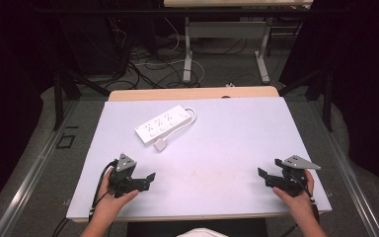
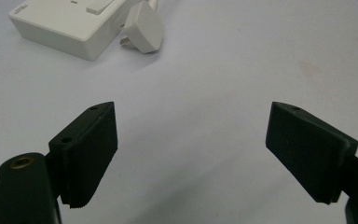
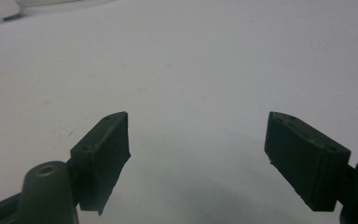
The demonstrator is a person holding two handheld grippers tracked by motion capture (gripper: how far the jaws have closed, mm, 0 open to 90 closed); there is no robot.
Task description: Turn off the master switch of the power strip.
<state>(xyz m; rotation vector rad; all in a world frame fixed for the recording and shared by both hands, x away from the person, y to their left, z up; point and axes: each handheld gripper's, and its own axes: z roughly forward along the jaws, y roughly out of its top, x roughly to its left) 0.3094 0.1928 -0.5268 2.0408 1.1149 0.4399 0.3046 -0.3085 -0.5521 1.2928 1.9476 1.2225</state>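
Bench (image 1: 237, 148): power strip (image 1: 162, 126) with its plug (image 1: 160, 144) lying just beside it, upper centre-left. Left gripper (image 1: 150, 176), lower left, and right gripper (image 1: 261, 173), lower right: jaws spread, empty. Step: apparently pre-approach; next likely reaching for the plug.

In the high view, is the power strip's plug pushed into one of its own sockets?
No: the plug lies loose on the table beside the near end of the power strip, not in a socket.
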